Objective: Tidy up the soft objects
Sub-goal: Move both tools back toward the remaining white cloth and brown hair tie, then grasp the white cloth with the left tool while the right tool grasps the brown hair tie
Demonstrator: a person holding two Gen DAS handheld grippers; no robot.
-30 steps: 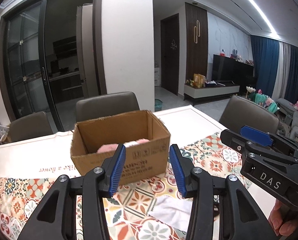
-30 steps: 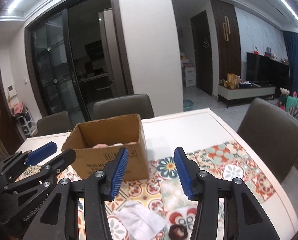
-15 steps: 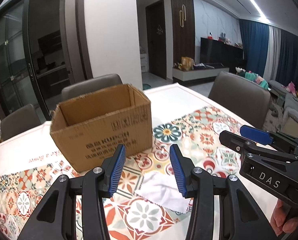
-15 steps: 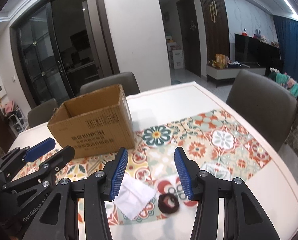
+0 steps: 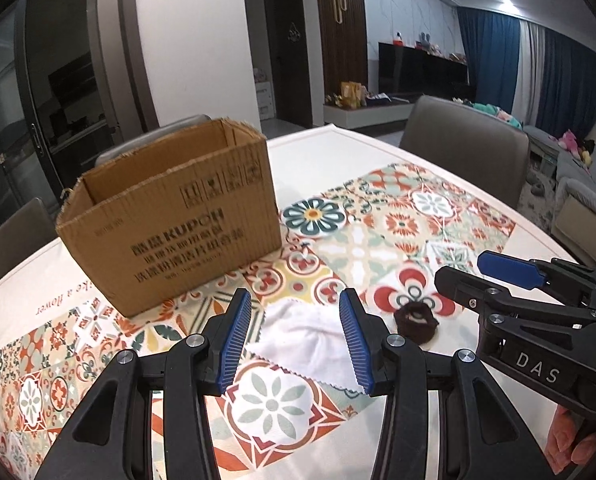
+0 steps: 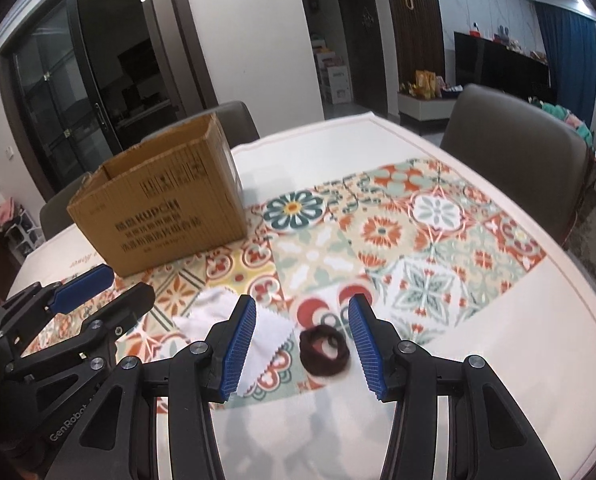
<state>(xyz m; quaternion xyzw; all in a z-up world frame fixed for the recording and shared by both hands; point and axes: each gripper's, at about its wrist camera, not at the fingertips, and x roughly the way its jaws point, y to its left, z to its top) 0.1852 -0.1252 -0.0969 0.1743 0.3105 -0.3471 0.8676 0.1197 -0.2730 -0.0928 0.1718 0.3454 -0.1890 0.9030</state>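
A white cloth (image 5: 310, 340) with zigzag edges lies on the patterned table runner, between and just beyond the fingers of my open, empty left gripper (image 5: 295, 344). A dark brown scrunchie (image 6: 324, 350) lies right of the cloth (image 6: 257, 332), between the fingers of my open, empty right gripper (image 6: 304, 350), which hovers above it. The scrunchie also shows in the left wrist view (image 5: 416, 320). An open cardboard box (image 5: 173, 216) stands behind them; its inside is hidden. The box shows in the right wrist view too (image 6: 161, 200).
The white table (image 6: 518, 320) has a patterned runner (image 6: 398, 232) across it. Grey chairs (image 5: 466, 148) stand around its far and right sides. The right gripper's body (image 5: 538, 328) is at the right of the left wrist view.
Both grippers have tilted down and come lower toward the table. The cloth and scrunchie now lie between the fingers. The pink things inside the box have dropped out of sight.
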